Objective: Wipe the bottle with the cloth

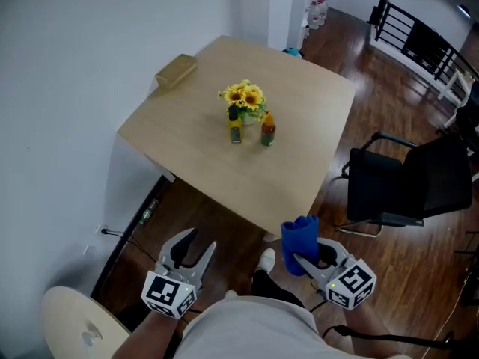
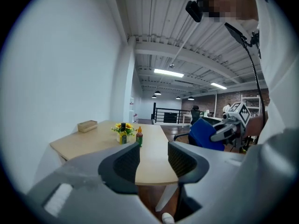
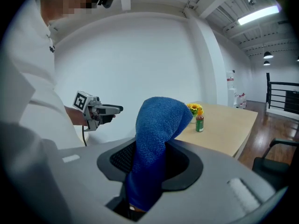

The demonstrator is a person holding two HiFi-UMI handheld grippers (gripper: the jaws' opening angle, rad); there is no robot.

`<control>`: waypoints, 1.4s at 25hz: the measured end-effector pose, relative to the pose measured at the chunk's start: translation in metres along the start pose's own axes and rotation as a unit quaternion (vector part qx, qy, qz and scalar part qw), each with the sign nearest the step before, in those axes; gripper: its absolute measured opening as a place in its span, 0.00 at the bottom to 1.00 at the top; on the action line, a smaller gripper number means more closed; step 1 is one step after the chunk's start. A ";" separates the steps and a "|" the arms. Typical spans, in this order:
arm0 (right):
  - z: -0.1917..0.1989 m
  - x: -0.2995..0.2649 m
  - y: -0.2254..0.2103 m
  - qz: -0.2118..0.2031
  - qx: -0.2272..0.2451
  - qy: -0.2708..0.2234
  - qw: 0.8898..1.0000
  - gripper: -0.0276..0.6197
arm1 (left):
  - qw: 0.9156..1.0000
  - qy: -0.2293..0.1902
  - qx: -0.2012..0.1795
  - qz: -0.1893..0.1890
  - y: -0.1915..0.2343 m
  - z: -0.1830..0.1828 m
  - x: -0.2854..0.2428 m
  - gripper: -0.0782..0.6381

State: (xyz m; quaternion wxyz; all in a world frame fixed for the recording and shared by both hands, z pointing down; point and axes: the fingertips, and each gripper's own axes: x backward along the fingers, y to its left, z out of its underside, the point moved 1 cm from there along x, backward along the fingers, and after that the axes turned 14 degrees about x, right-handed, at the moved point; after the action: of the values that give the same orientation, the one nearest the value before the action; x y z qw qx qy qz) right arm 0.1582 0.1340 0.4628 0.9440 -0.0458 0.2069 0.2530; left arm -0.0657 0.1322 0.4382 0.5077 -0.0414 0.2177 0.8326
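Two small bottles stand by a sunflower pot mid-table: a red-sauce bottle (image 1: 268, 130) (image 2: 139, 136) (image 3: 199, 123) and a yellow-labelled bottle (image 1: 235, 132) (image 2: 123, 134). My right gripper (image 1: 302, 259) (image 3: 154, 161) is shut on a blue cloth (image 1: 299, 239) (image 3: 158, 134) that stands up out of the jaws, below the table's near edge. My left gripper (image 1: 200, 239) (image 2: 153, 158) is open with nothing between its jaws, low over the floor to the left. Both grippers are well short of the bottles. The left gripper view also catches the cloth (image 2: 204, 134).
The light wooden table (image 1: 299, 170) also carries a sunflower pot (image 1: 245, 98) and a cardboard box (image 1: 176, 71) at the far left corner. A black chair (image 1: 404, 185) stands to the right of the table. A white wall runs along the left, and a round stool (image 1: 71, 324) is at bottom left.
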 end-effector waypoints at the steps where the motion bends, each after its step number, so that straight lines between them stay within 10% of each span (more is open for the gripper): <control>1: 0.003 0.008 0.017 0.004 -0.002 0.001 1.000 0.28 | 1.000 -0.006 0.003 0.005 -0.005 0.005 0.013 0.39; 11: 0.026 0.086 0.154 0.024 -0.006 0.007 1.000 0.28 | 0.999 0.012 0.001 0.053 -0.066 0.075 0.120 0.38; 35: 0.092 0.267 0.227 -0.006 0.021 -0.033 0.999 0.28 | 0.997 0.022 0.026 0.065 -0.281 0.164 0.164 0.37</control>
State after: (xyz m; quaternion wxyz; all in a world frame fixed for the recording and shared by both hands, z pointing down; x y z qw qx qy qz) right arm 0.2890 0.4713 0.4403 0.9527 -0.0191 0.1802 0.2440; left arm 0.1230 0.4436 0.4482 0.4485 -0.0326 0.2528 0.8567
